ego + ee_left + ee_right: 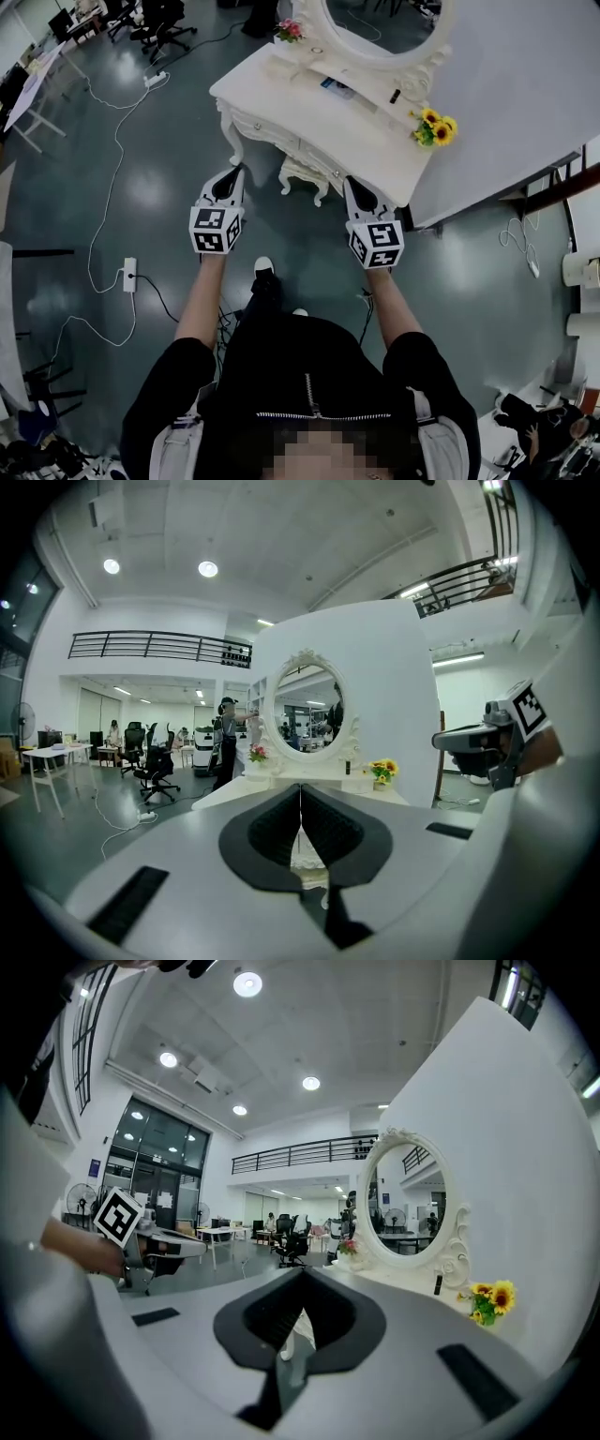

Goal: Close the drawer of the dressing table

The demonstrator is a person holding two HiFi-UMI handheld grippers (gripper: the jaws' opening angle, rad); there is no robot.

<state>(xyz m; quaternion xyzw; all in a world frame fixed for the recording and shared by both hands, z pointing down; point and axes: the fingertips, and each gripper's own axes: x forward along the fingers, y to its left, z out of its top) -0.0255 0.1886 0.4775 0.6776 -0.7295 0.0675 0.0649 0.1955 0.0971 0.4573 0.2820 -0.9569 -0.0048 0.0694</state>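
Note:
The white dressing table (361, 131) with an oval mirror (375, 23) stands ahead of me, its drawer front (309, 150) along the near edge. How far the drawer stands out I cannot tell. My left gripper (234, 172) is shut and empty, its tip just short of the table's left front leg. My right gripper (352, 184) is shut and empty too, close to the front edge further right. In the left gripper view the left gripper (300, 789) faces the table (234, 791) and mirror (304, 710). In the right gripper view the right gripper (302, 1283) faces the mirror (408, 1208).
A white stool (302, 178) sits under the table. Sunflowers (433, 128) stand at its right end, pink flowers (289, 30) at the back left. A white partition (525, 84) rises behind. Cables and a power strip (129, 274) lie on the floor at left. Office chairs (164, 23) stand beyond.

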